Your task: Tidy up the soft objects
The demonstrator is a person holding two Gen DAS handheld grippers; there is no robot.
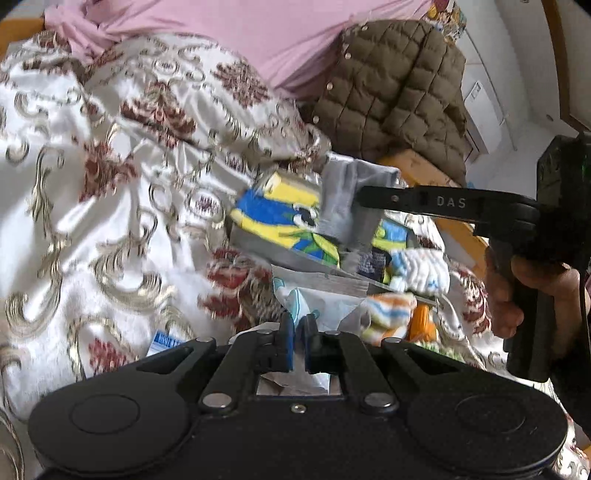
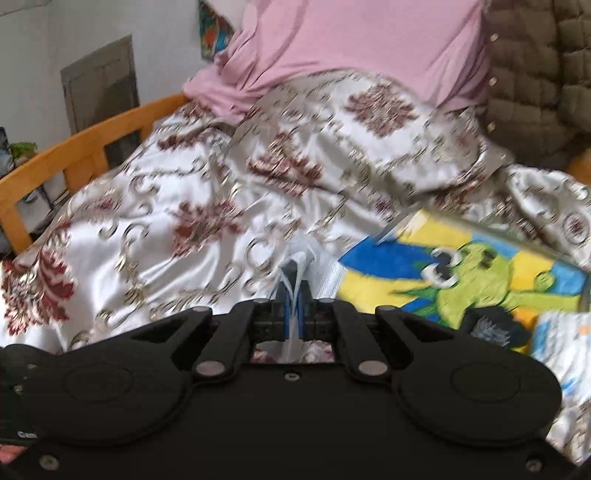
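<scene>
An open box with a yellow, blue and green cartoon lining [image 1: 273, 214] [image 2: 461, 273] lies on the bed. It holds small soft pieces: a white-and-blue sock [image 1: 421, 269], a striped orange-and-blue sock [image 1: 391, 314] and a dark sock [image 2: 491, 328]. At the bottom of the left wrist view my left gripper [image 1: 298, 328] is shut on a white cloth with light-blue print [image 1: 317, 306], just in front of the box. My right gripper [image 1: 364, 197] [image 2: 295, 288] is shut on a thin grey cloth [image 1: 341, 206] [image 2: 301, 254], which hangs above the box.
A floral satin quilt [image 1: 110, 166] covers the bed. Behind it lie a pink sheet [image 1: 258, 33] and a brown quilted jacket [image 1: 399, 92]. A wooden bed rail [image 2: 92, 147] runs along the left. A hand [image 1: 535, 288] holds the right gripper's handle.
</scene>
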